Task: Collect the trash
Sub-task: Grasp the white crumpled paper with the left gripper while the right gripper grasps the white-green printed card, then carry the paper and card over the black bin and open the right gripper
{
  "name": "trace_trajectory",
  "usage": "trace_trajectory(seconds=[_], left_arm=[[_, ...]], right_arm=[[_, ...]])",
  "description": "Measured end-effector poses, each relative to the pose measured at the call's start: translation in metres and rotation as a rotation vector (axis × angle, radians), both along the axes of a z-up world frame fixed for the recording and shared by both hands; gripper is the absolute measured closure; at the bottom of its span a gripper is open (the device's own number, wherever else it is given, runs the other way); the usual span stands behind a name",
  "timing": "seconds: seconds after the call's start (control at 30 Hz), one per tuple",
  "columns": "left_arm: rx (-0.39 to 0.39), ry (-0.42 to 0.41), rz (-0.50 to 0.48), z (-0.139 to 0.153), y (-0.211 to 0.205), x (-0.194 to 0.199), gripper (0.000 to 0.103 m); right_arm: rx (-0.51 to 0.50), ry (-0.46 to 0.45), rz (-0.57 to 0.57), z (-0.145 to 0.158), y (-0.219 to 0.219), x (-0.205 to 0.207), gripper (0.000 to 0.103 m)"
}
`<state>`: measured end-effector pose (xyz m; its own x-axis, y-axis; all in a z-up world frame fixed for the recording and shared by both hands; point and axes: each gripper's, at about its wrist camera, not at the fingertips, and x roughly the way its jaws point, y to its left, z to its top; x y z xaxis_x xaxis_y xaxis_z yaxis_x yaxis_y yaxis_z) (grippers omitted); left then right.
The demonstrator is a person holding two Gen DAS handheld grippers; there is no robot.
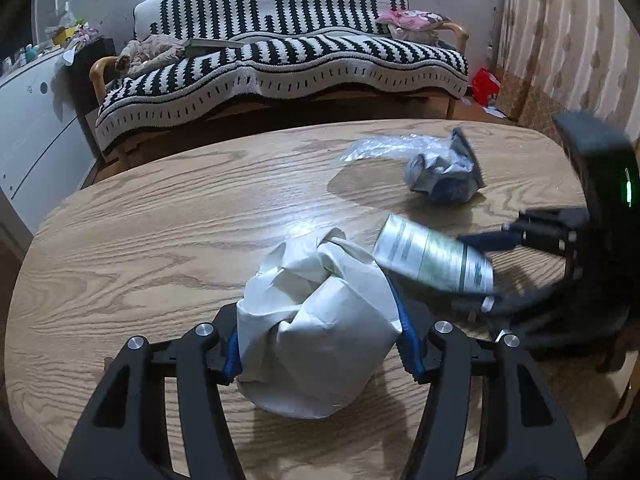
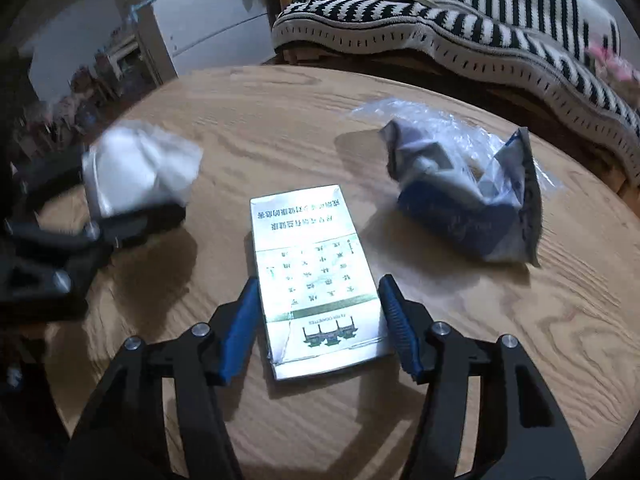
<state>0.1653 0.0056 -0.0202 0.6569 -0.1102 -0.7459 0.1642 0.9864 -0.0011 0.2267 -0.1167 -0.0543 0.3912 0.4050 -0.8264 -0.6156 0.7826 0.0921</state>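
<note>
Between the left pads: a crumpled white paper bag [image 1: 316,332] is clamped by the left gripper [image 1: 320,344]; its underside is hidden.
Right of that gripper: a flat printed box [image 2: 316,284] is seen blurred from the left wrist, its print illegible there.
Between the right pads: the box is flanked by the right gripper [image 2: 320,324], both blue fingers [image 2: 240,332] at its long edges; firm contact cannot be made out.
Ahead and right: a crushed blue-grey wrapper [image 2: 464,196] on clear plastic lies on the wooden table [image 2: 280,120], apart from both tools.
</note>
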Motion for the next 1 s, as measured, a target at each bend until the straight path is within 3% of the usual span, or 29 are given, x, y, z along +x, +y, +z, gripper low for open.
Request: trace_trajectory(seconds=[0.2, 0.33, 0.7, 1.0], left_arm=[[-0.018, -0.012, -0.046, 0.011, -0.03, -0.018, 0.045], [-0.032, -0.016, -0.124, 0.02, -0.076, -0.034, 0.045], [-0.064, -0.016, -0.45, 0.033, -0.256, -0.096, 0.045], [-0.069, -0.018, -0.74, 0.023, -0.405, -0.174, 0.045]], right_arm=[[-0.049, -0.023, -0.077, 0.015, -0.032, -0.039, 0.044], [-0.092, -0.047, -0.194, 0.029, -0.088, -0.079, 0.044], [-0.125, -0.069, -0.597, 0.059, -0.283, -0.191, 0.044], [-0.105, -0.062, -0.949, 0.048, -0.438, -0.33, 0.043]])
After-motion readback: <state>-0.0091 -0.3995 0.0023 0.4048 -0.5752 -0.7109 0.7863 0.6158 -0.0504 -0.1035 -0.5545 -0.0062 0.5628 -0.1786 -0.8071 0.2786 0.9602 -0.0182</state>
